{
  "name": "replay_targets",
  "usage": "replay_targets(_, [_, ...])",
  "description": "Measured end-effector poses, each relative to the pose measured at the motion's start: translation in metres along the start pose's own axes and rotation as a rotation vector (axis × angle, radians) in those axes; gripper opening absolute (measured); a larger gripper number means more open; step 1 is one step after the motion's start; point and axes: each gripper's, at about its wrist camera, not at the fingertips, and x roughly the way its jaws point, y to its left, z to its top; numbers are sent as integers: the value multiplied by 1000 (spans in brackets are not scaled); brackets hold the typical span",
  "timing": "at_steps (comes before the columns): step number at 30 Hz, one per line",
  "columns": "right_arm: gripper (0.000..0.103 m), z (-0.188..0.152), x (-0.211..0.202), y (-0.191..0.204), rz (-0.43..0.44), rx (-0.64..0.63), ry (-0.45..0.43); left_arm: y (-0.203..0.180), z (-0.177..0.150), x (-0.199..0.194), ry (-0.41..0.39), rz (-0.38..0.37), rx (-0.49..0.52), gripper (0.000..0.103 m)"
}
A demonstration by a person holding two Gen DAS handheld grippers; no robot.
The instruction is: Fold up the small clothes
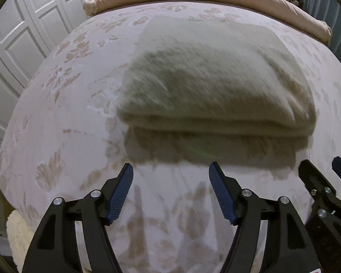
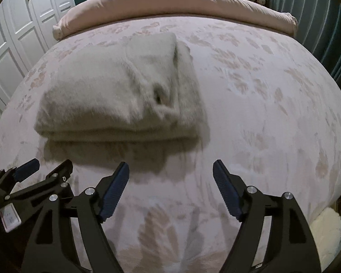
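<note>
A beige fuzzy garment (image 1: 211, 86) lies folded in a thick rectangle on the bed; it also shows in the right wrist view (image 2: 116, 95), with a small dark opening on its top right. My left gripper (image 1: 170, 170) is open and empty, just short of the garment's near folded edge. My right gripper (image 2: 170, 170) is open and empty, near the garment's near right corner. Each gripper shows at the edge of the other's view: the right one (image 1: 325, 170), the left one (image 2: 47, 166).
The bed (image 2: 272, 104) has a pale pink floral cover. A rolled pink duvet (image 2: 170, 4) lies along the far edge. White panelled wardrobe doors (image 1: 18, 36) stand on the left. A cream fluffy item (image 2: 327, 227) sits beyond the bed's near right edge.
</note>
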Motion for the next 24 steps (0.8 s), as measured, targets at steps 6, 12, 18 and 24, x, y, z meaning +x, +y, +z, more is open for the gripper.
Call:
replay_targets(6, [75,-21,11,-4,-35,13,21,-6,-19,7,3,31,-18,73])
replay_targets(12, [83,-39,23,-8,-58,25,20,-2,-27,11,-15,56,-31,86])
replay_targets(18, [92,-43,27,-12,-63,14,-3,1,-30,15,-40,60,-42,92])
replay_targets(24, [94,-50,27,-12,-61,9,-38,1,-33,15,-60,71,-37,92])
